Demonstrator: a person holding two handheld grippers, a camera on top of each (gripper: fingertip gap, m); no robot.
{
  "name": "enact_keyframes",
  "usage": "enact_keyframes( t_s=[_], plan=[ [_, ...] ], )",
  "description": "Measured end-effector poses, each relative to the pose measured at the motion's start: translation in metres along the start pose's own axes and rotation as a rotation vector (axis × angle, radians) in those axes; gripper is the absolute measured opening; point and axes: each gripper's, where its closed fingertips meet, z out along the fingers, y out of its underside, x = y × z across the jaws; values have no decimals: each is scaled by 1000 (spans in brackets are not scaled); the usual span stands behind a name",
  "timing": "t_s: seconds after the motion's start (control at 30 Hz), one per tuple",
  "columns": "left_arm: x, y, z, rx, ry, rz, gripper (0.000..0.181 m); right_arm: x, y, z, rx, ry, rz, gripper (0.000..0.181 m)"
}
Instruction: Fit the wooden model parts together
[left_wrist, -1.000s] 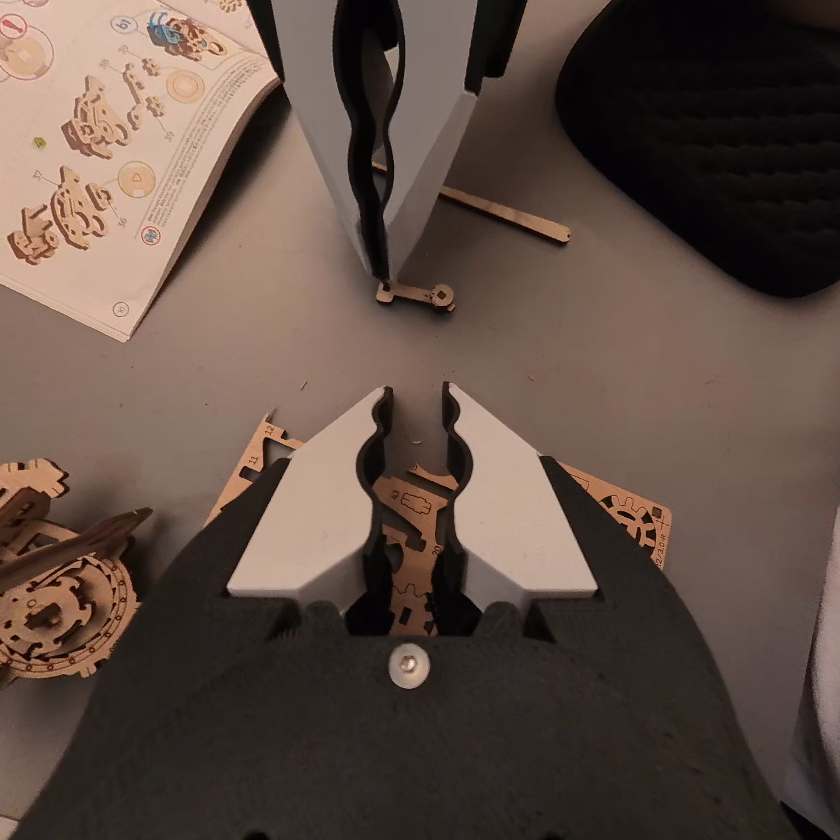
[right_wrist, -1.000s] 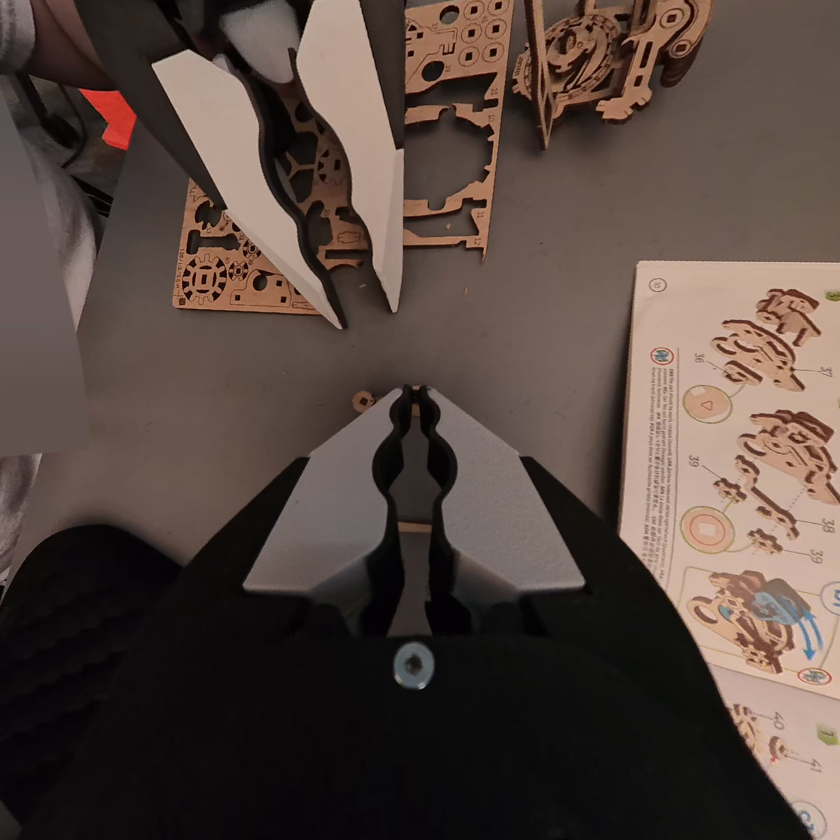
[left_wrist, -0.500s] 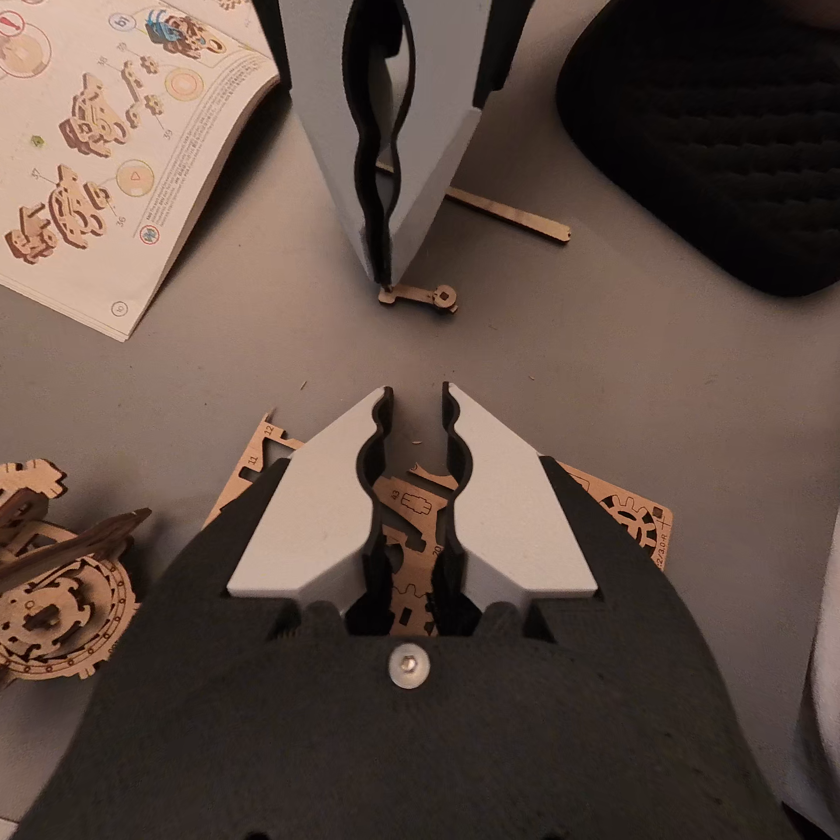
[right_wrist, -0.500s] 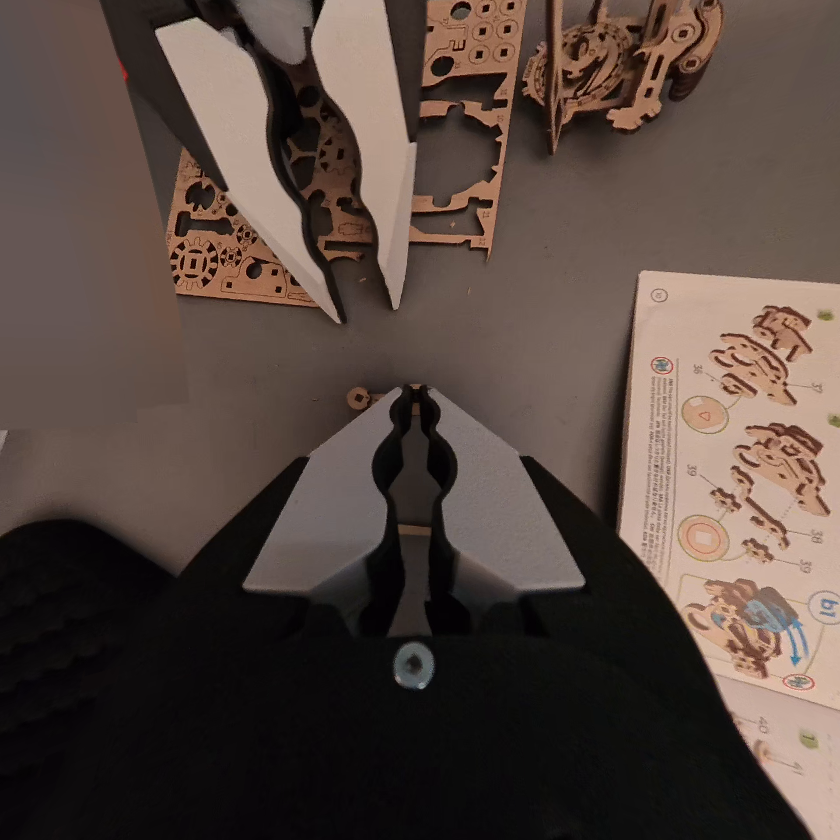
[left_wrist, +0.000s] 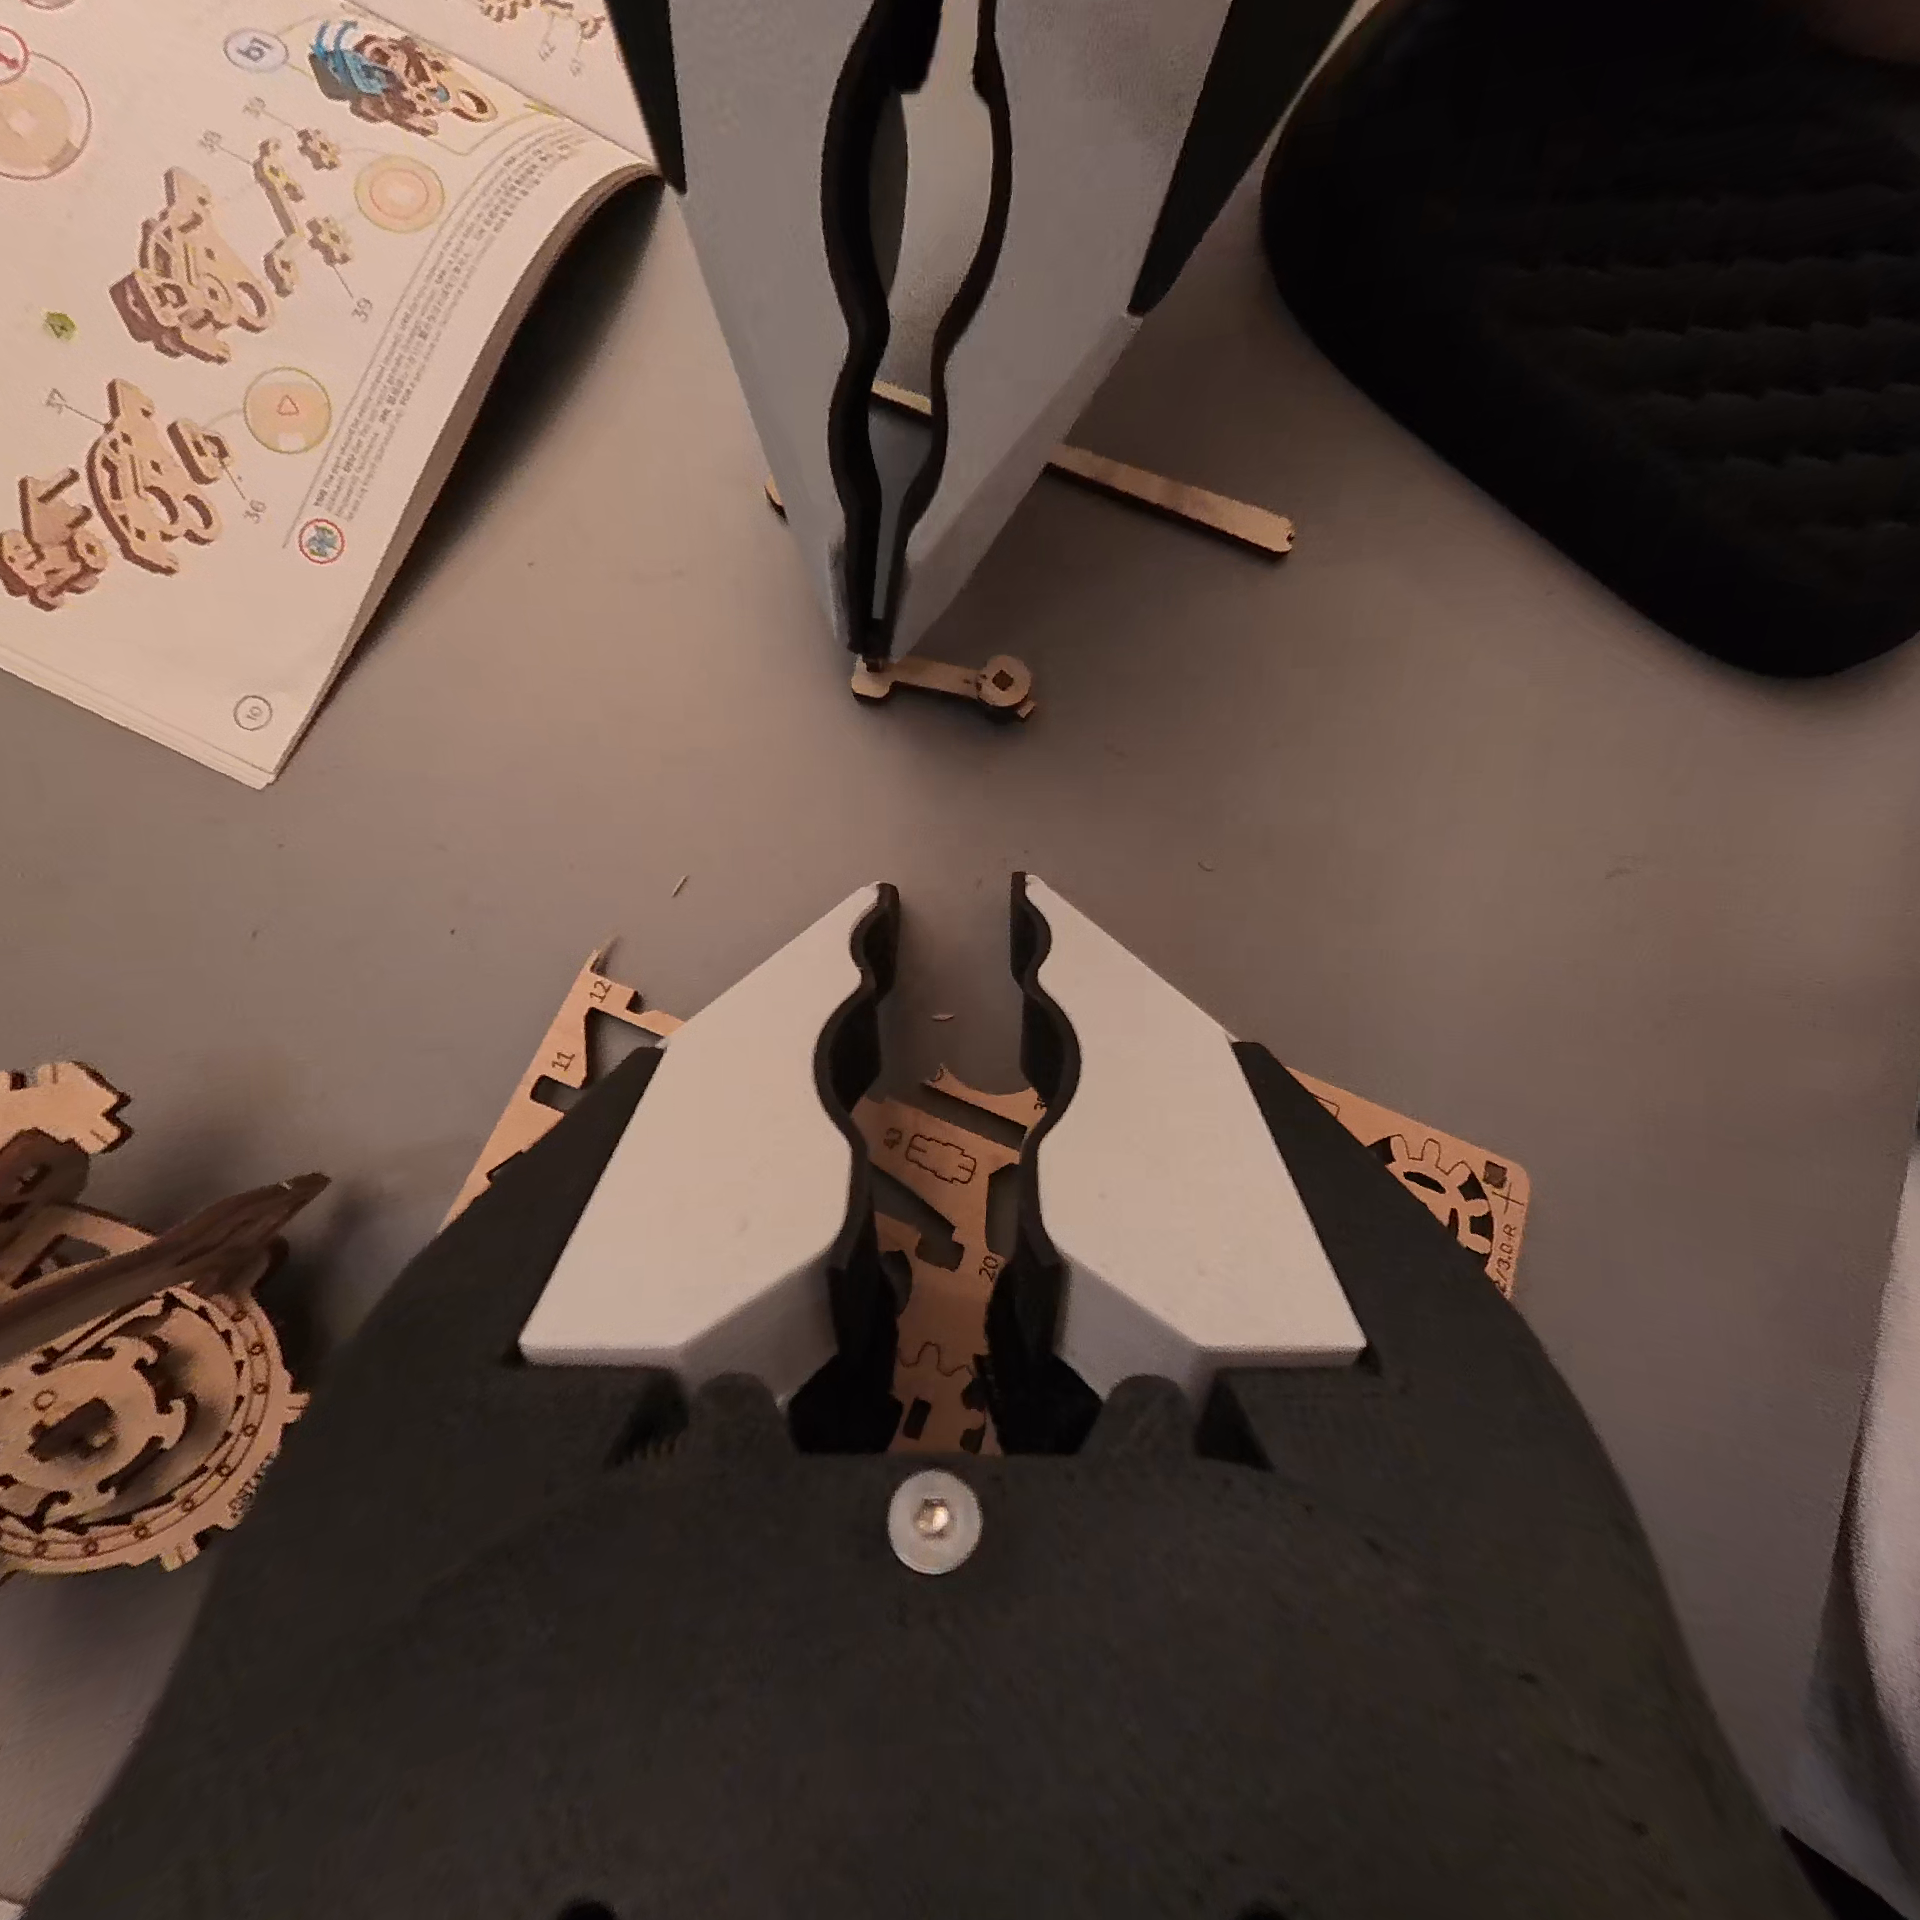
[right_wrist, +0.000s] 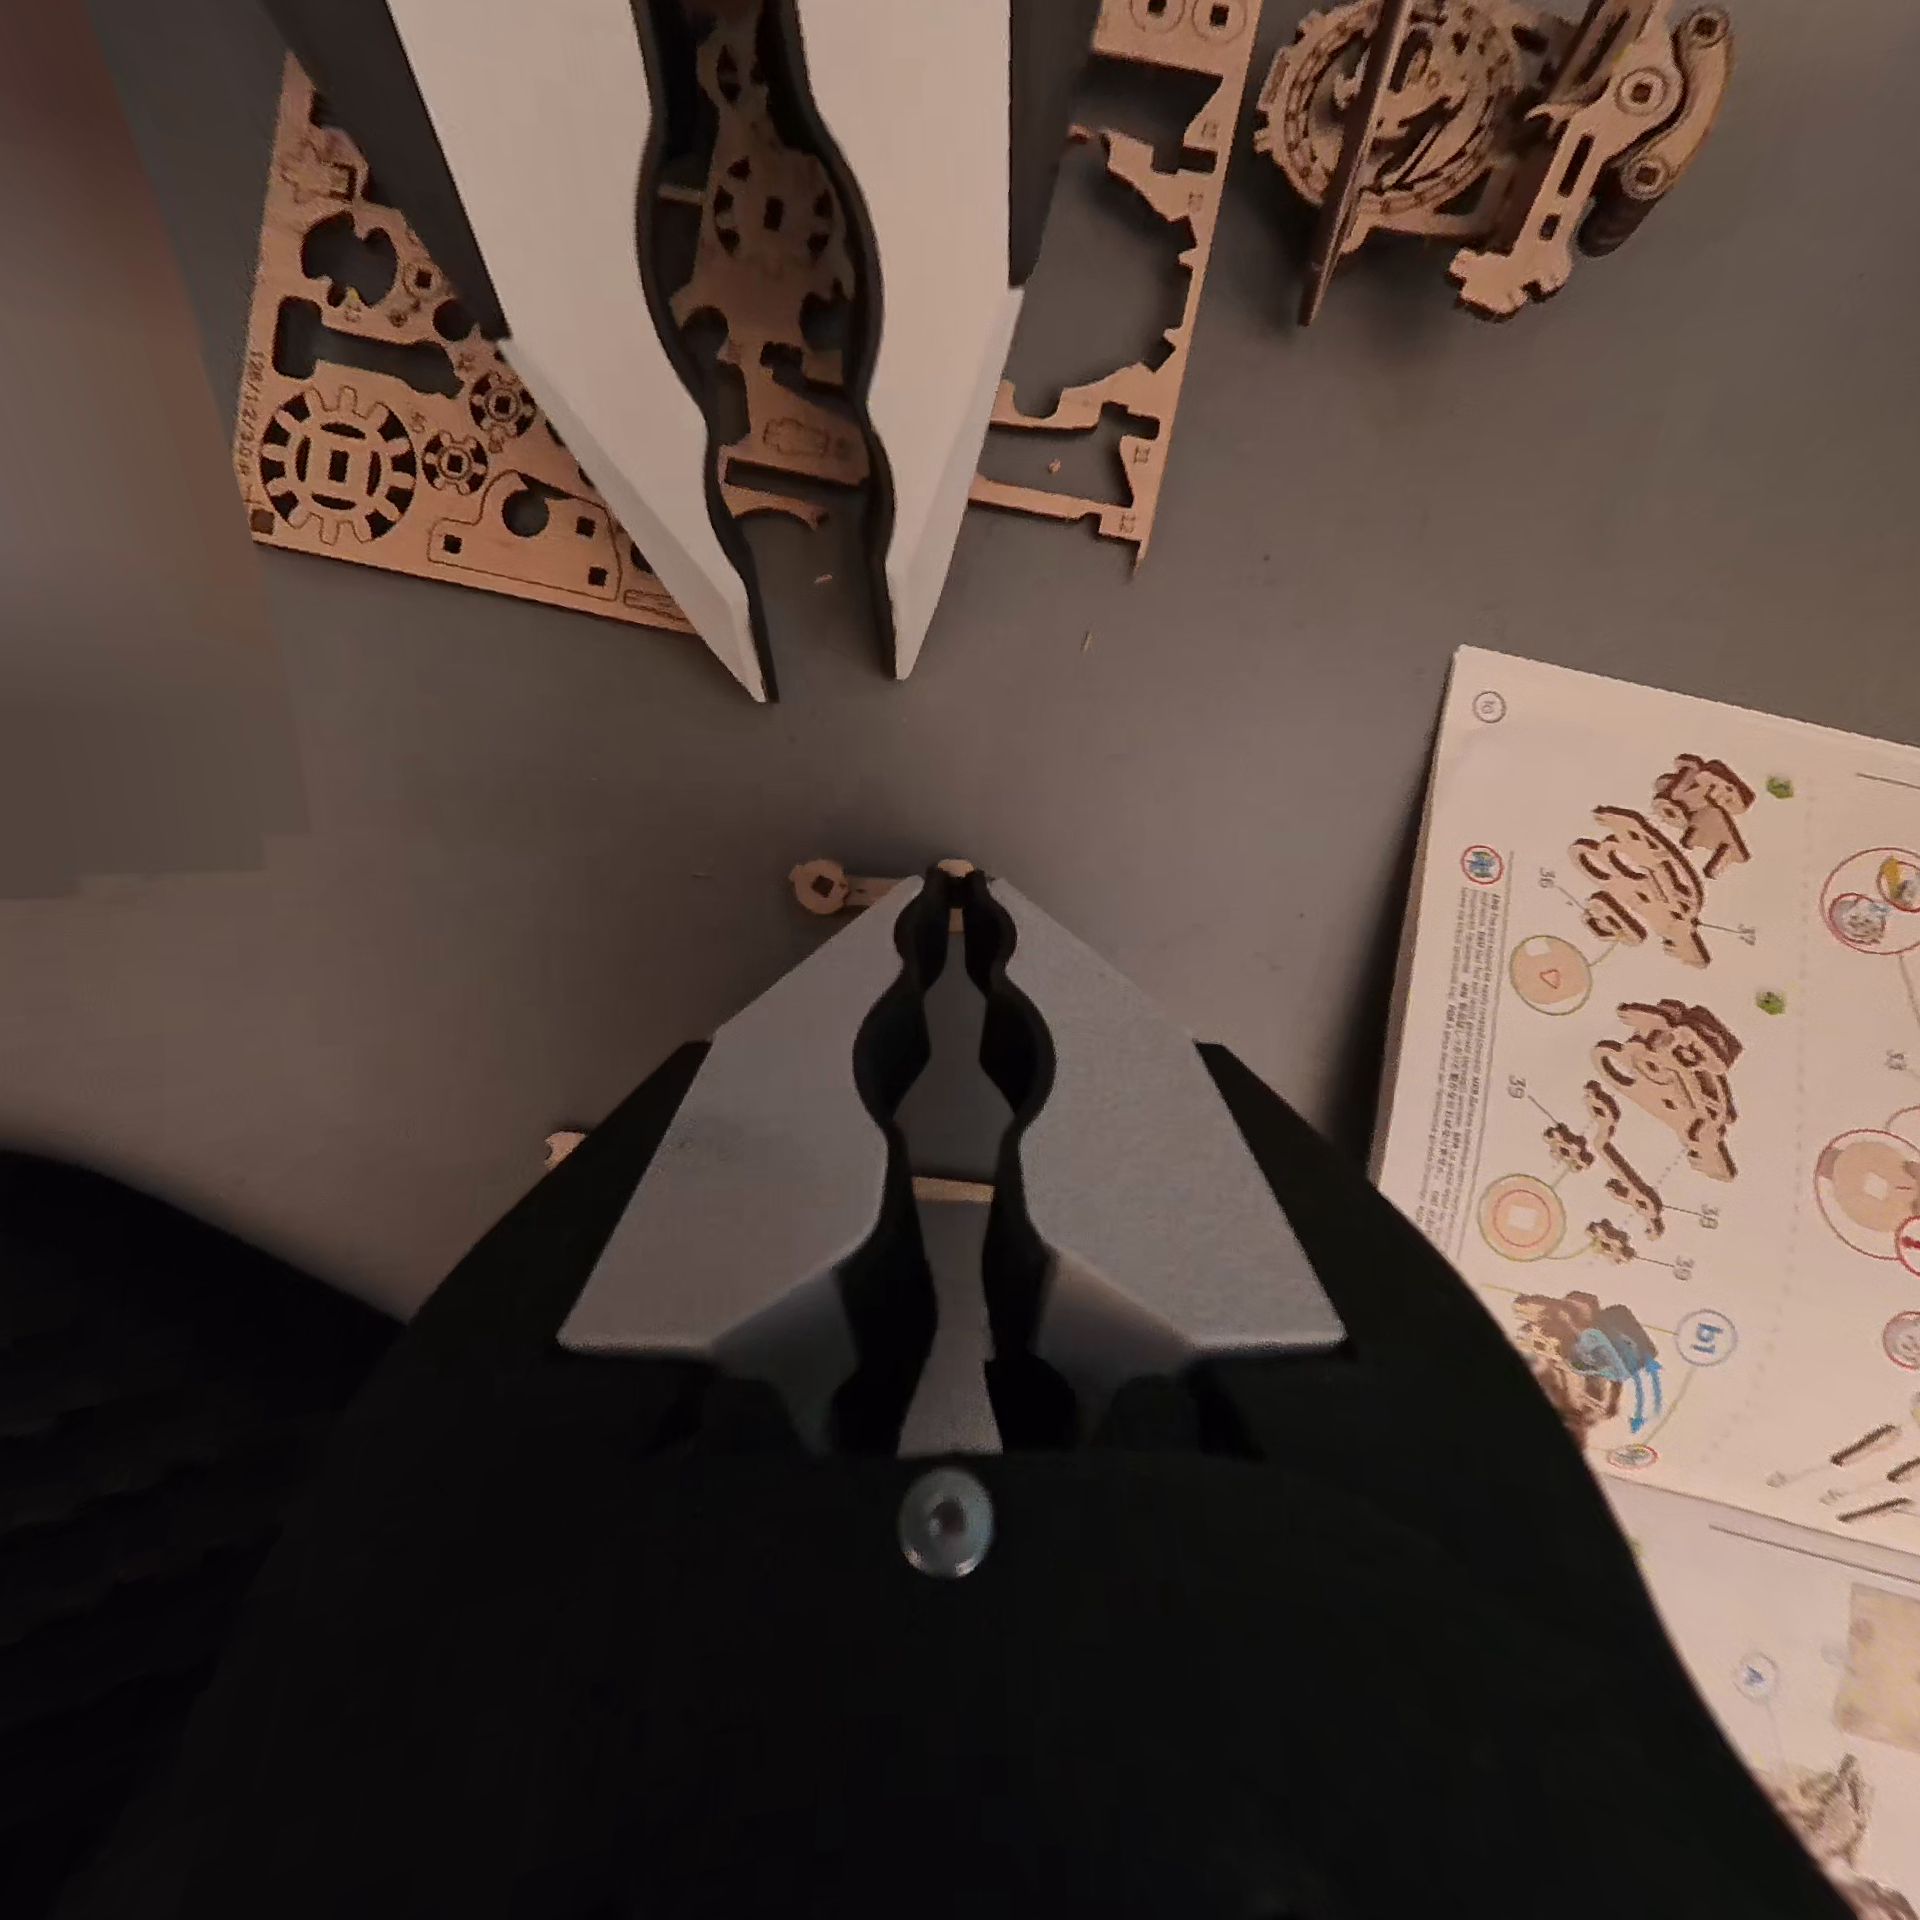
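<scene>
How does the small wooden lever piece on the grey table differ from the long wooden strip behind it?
The small wooden lever piece is short, with a round end holding a square hole; the long wooden strip is plain and far longer. The right hand-held gripper pinches the lever's end, while the strip lies free, partly hidden. Both are pale, flat, laser-cut wood.

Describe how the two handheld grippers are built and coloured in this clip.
Both match. The left gripper and the right gripper each have a broad matte black textured body with one silver screw at its centre. Two pale grey wedge-shaped jaws taper to narrow tips, and each is lined inside with a wavy black pad. No cables, markings or sleeves show.
</scene>
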Motion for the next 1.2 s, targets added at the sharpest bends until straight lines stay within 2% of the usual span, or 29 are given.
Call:
enact_keyframes(
  t_s=[0.37,0.53,0.6,0.73,0.93,1.03,1.13,1.2],
  plan=[
    [2,-1,1,1,7,3,19,0,1,1,-159,-4,12,2],
    [0,-2,-1,9,-3,1,19,-1,1,2,-304,-22,-37,2],
    [-1,-4,-3,19,-9,2,19,-1,1,2,-287,-32,-36,2],
    [0,-6,-6,38,-3,-4,19,-1,1,2,-149,-63,43,2],
    [2,-6,-5,35,5,1,19,-1,-1,2,-11,-42,40,2],
    [2,-7,-6,40,3,-3,19,-2,0,-1,7,-66,77,4],
    [1,-7,-6,41,5,-9,19,5,-6,-12,23,-10,43,9],
    [1,-7,-6,40,4,-10,19,5,-7,-16,-27,7,0,9]
  ],
)
